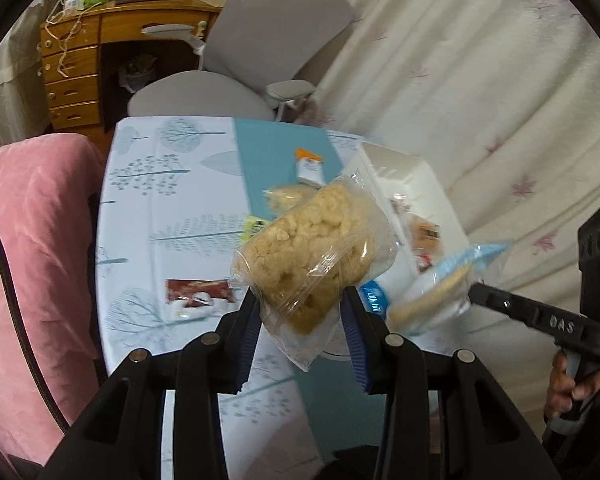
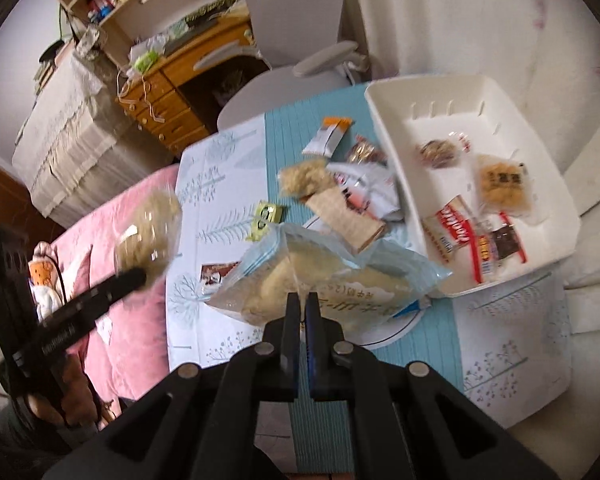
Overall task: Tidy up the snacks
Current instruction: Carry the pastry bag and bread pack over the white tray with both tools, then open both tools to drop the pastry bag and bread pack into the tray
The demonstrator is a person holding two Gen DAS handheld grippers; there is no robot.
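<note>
Right wrist view: right gripper pinches pale-blue plastic cracker bag, left gripper clamps clear puffed-rice bag; carry level to white plastic bin at 2 o'clock.

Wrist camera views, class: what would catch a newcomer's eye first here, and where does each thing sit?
The puffy beige snack cake in clear wrap fills the middle of the left view, pinched in the left gripper above the tree-patterned tablecloth. In the right view, the right gripper is shut on a pale blue packet of flat biscuits. Behind it, the white plastic tray holds several wrapped snacks.
</note>
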